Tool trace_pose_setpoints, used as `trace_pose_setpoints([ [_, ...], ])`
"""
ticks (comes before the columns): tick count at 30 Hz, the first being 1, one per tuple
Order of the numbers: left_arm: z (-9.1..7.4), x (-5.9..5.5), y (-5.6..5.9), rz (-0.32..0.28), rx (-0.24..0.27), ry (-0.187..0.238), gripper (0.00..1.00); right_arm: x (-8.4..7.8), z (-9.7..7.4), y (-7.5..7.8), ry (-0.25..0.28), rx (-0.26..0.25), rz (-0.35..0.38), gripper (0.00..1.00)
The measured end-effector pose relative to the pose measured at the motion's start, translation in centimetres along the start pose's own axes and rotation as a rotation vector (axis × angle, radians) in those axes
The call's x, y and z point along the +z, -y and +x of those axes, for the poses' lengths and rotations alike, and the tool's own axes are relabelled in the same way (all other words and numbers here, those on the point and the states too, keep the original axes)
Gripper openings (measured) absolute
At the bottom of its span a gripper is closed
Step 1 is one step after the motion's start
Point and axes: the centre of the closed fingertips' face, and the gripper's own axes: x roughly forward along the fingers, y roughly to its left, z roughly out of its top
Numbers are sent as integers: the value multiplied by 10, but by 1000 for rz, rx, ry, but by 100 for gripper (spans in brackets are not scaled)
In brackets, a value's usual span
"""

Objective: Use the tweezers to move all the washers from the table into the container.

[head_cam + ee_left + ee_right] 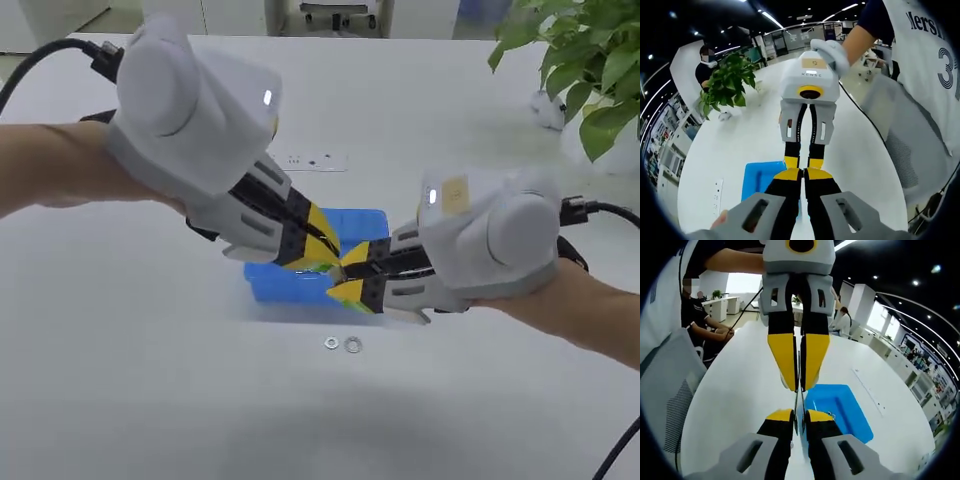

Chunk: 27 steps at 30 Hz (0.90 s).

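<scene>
The left gripper (318, 240) and right gripper (352, 277) meet tip to tip, and the jaws of each are pressed together on the thin metal tweezers (799, 399) that run from one pair into the other. The blue container (266, 286) sits directly under the meeting tips, on the white bench (150, 380). 2 washers (342, 344) lie side by side on the bench just beyond the container's near edge, on the person's side of the jaws and clear of them.
</scene>
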Motion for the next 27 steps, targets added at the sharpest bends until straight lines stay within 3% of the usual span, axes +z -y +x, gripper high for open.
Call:
trace_pose_setpoints([
  [6, 6, -6, 16, 15, -22, -23, 6, -7, 5, -14, -7, 27, -9, 11],
  [14, 12, -16, 26, -26, -37, -28, 6, -14, 16, -28, -11, 56, 3, 11],
  [23, 17, -28, 28, -55, -49, -41, 6, -24, 26, -32, -11, 65, 37, 11],
  [27, 17, -34, 22, -73, -39, -43, 6, -25, 30, -27, -8, 43, 55, 11],
])
